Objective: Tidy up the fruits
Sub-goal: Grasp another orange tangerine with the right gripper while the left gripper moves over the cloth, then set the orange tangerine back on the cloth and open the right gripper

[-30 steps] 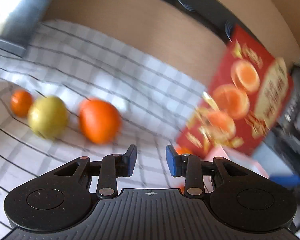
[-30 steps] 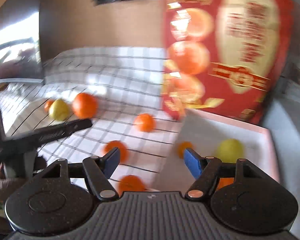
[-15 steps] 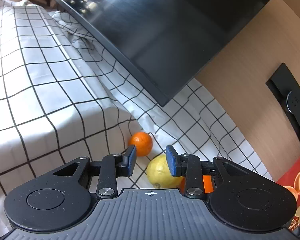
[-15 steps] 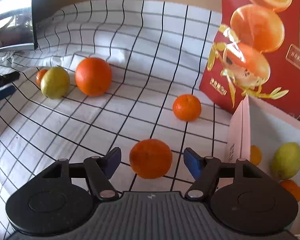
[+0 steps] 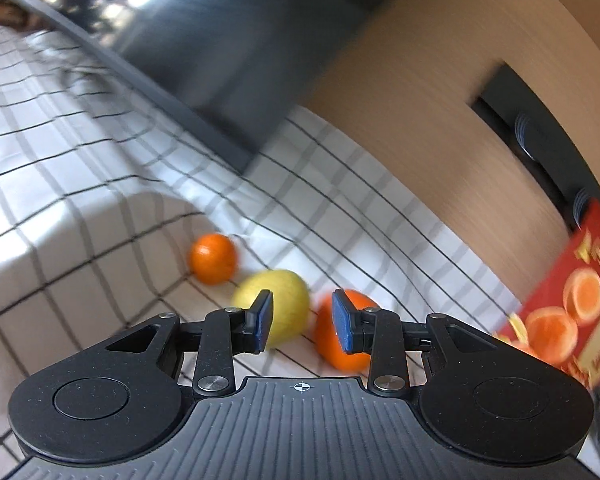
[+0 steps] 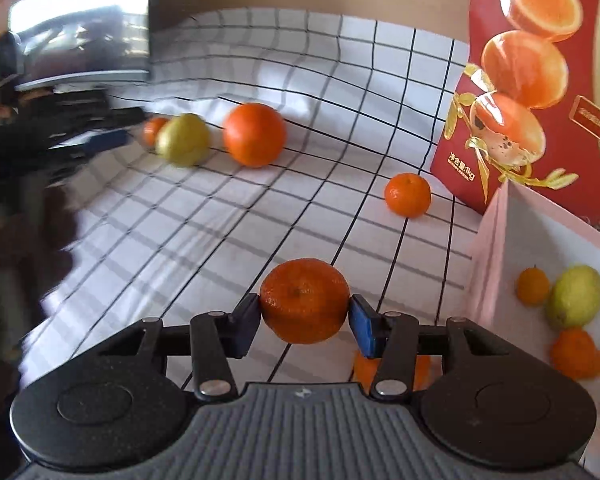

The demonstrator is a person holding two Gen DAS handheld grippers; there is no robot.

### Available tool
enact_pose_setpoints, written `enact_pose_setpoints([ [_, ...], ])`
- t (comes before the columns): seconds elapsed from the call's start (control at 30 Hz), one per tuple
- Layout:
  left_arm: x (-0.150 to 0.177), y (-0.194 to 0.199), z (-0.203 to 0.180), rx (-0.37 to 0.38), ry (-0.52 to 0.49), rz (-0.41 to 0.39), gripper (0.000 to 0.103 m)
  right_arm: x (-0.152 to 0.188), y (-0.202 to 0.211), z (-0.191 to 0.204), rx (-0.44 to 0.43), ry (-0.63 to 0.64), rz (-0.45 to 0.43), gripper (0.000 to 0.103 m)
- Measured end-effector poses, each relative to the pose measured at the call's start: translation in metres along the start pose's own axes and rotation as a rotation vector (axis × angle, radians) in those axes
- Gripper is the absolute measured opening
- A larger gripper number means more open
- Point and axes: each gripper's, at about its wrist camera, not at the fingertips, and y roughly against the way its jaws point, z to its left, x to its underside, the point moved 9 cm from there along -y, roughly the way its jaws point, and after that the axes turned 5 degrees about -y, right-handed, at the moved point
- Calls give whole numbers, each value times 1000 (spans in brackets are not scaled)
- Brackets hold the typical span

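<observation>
Checked cloth covers the worktop [image 6: 204,216] where your right gripper [image 6: 304,316] has just clenched its jaws on a mandarin [image 6: 304,300]. Beside it, the white box [image 6: 496,240] already holds three fruits. Farther off, your left gripper [image 5: 302,322] hangs nearly closed and empty before a lemon [image 5: 280,300] and two oranges. Roughly half, by appearance, remains unsorted.

We see a soft checked cloth [image 6: 260,208] under a dimpled, glossy-skinned mandarin [image 6: 304,300]. Right of the mandarin stand a matt white box [image 6: 488,248] and a glossy printed red carton [image 6: 540,80].
</observation>
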Motion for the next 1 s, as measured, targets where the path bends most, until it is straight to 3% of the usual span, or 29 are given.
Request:
enact_pose_setpoints([
  [0.13, 11, -5, -22, 45, -90, 34, 36, 28, 38, -16, -33, -18, -27, 48],
  [0.3, 22, -10, -37, 63, -167, 62, 36, 60, 60, -54, 37, -44, -46, 48],
  [0.47, 31, -13, -44, 82, -205, 90, 36, 76, 61, -87, 148, -62, -78, 48],
  [0.8, 50, -14, -72, 156, -299, 137, 36, 86, 48, -101, 146, -112, -94, 50],
  [0.87, 53, -15, -76, 169, -313, 147, 36, 89, 51, -98, 149, -107, -117, 64],
  [1.0, 56, -13, -80, 180, -331, 146, 36, 90, 60, -100, 138, -121, -177, 71],
])
